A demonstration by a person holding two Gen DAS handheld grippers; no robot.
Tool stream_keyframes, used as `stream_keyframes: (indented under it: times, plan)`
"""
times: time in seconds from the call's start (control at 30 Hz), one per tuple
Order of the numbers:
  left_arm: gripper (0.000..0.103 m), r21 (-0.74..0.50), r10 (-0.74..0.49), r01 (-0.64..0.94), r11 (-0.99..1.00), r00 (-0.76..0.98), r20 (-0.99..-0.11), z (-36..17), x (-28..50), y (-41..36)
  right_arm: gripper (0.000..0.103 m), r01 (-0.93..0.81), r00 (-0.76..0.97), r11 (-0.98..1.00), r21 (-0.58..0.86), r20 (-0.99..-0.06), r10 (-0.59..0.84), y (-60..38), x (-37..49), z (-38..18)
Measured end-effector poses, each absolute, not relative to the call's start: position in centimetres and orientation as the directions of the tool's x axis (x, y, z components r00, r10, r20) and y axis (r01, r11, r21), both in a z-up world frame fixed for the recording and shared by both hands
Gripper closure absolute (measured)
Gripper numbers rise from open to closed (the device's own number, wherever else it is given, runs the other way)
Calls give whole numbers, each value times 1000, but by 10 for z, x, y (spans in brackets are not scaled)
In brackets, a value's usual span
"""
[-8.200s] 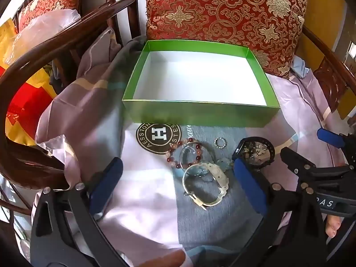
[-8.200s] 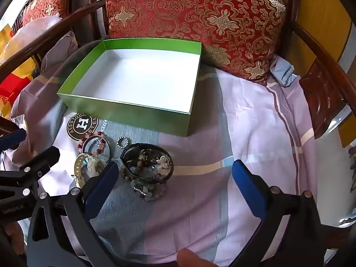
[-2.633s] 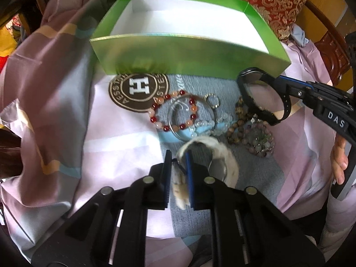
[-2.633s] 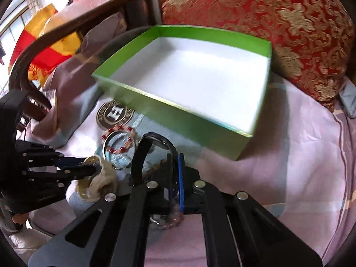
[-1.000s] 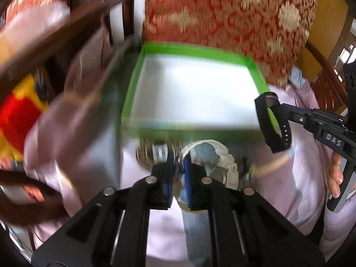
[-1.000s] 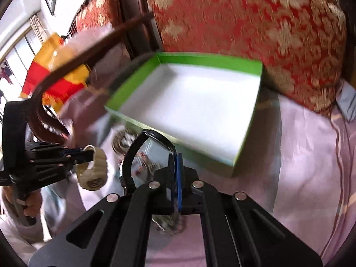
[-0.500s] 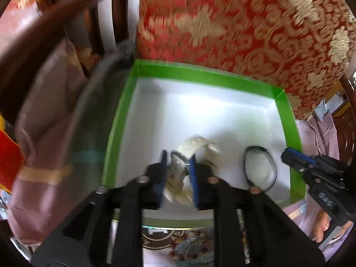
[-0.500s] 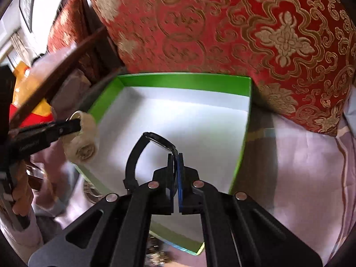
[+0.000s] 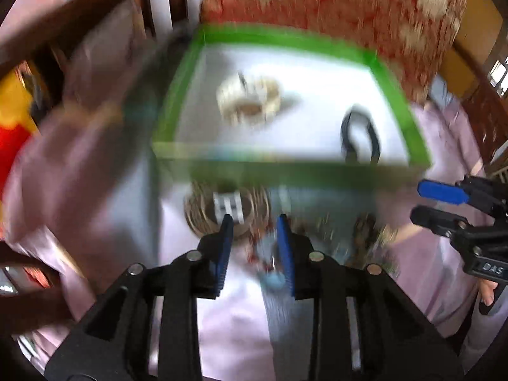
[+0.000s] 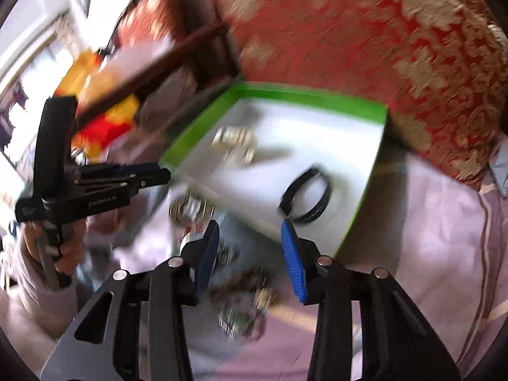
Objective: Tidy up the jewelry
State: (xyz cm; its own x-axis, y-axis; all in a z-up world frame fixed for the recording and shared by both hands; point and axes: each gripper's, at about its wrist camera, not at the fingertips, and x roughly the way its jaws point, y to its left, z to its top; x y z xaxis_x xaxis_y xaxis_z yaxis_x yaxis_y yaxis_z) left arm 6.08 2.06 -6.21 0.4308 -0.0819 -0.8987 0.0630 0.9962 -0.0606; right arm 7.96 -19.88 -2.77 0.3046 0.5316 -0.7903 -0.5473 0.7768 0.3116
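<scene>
Half a second ago both tongs were pressed on their loads over the box; now both have let go and drawn back toward the near side, and the two watches lie inside.

The red and gold cushion (image 9: pixel 333 16) stands behind everything, leaning at the far edge of the seat. The lilac and grey cloth (image 9: pixel 238 333) covers the seat and carries the rest. On it, toward the back, sits the green box (image 9: pixel 171 95) with its white floor showing; both views are smeared by motion, so fine detail is lost.

The left gripper (image 9: pixel 255 222) hangs over the cloth just before the box's near wall, its blue-padded jaws spread apart with nothing between them. The right gripper (image 10: pixel 250 225) is likewise spread and empty, hovering over the box's near right corner; in the left view its blue finger shows at the right edge of the cloth.

Inside the box, the cream watch (image 9: pixel 249 101) lies toward the far left part of the floor. The black watch (image 9: pixel 360 136) lies at the near right corner, close to the front wall.

On the cloth before the box's near wall, a round brown logo patch (image 9: pixel 227 209) shows near the left gripper. The remaining bead bracelets (image 10: pixel 244 301) lie in a blurred heap on the grey stripe; single pieces cannot be told apart.
</scene>
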Motion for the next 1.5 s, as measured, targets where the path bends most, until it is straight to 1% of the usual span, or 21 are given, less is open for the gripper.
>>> stream_keyframes:
  times: [0.13,0.17,0.23,0.33,0.37,0.4,0.43,0.5,0.57,0.6,0.83,0.97,1.0,1.03,1.07,1.33,1.37,1.4,1.43,1.47,1.5]
  plan:
    - [74,-63,-88,78,995,365,-927,-92,59,9,61,-512,237,817,266,-870,432,-193,77,-73]
    - [73,-57,-85,87,995,362,-928,-95,59,5,61,-507,221,823,255,-885,410,-194,78,-82]
    - [71,-29,-63,97,995,374,-925,-98,59,-1,61,-512,202,825,239,-900,386,-186,78,-91]
    - [71,-20,-55,96,995,377,-925,-100,60,-4,61,-533,185,821,204,-919,348,-180,76,-101]
    - [71,-17,-52,96,995,378,-925,-100,60,-4,63,-546,197,818,181,-921,335,-178,74,-100]
    - [71,-12,-48,96,995,380,-924,-100,61,-5,68,-555,200,815,166,-924,325,-171,73,-100]
    - [71,-12,-47,95,995,381,-923,-100,61,-4,79,-562,197,811,160,-927,319,-170,73,-99]
    - [73,-18,-51,90,996,380,-923,-99,60,-3,79,-559,190,812,168,-928,322,-171,73,-99]
    - [80,-13,-44,84,996,380,-924,-98,62,-1,81,-556,190,812,176,-924,331,-172,74,-97]
    - [81,-9,-41,83,996,381,-924,-99,62,0,81,-551,193,815,178,-924,332,-174,76,-96]
    - [81,-14,-44,79,997,389,-920,-96,58,5,81,-504,183,837,213,-921,345,-185,90,-99]
    - [81,-57,-90,95,994,401,-911,-88,53,4,80,-506,238,842,187,-908,345,-197,89,-89]
    - [81,-70,-107,106,992,402,-909,-87,52,3,77,-506,248,843,183,-905,346,-198,89,-87]
    - [81,-72,-112,112,991,400,-910,-88,53,2,70,-506,261,844,176,-902,344,-198,88,-85]
    - [81,-64,-104,113,992,395,-913,-90,54,0,65,-506,266,846,168,-903,338,-198,88,-85]
    - [81,-93,-124,101,990,362,-924,-105,67,-2,65,-536,239,832,141,-920,311,-183,73,-94]
    - [82,-90,-121,103,991,363,-924,-105,67,-2,65,-540,233,830,143,-922,310,-182,72,-96]
    - [89,-83,-115,104,991,363,-925,-105,67,-3,65,-544,228,827,143,-923,310,-181,72,-98]
    - [93,-74,-107,103,992,363,-926,-107,66,-3,69,-548,233,826,133,-924,303,-180,71,-98]
    - [98,-67,-99,101,993,362,-927,-107,67,-4,80,-556,239,822,119,-925,295,-178,69,-98]
    - [98,-71,-103,100,992,360,-927,-106,66,-4,80,-563,239,818,117,-925,297,-177,67,-97]
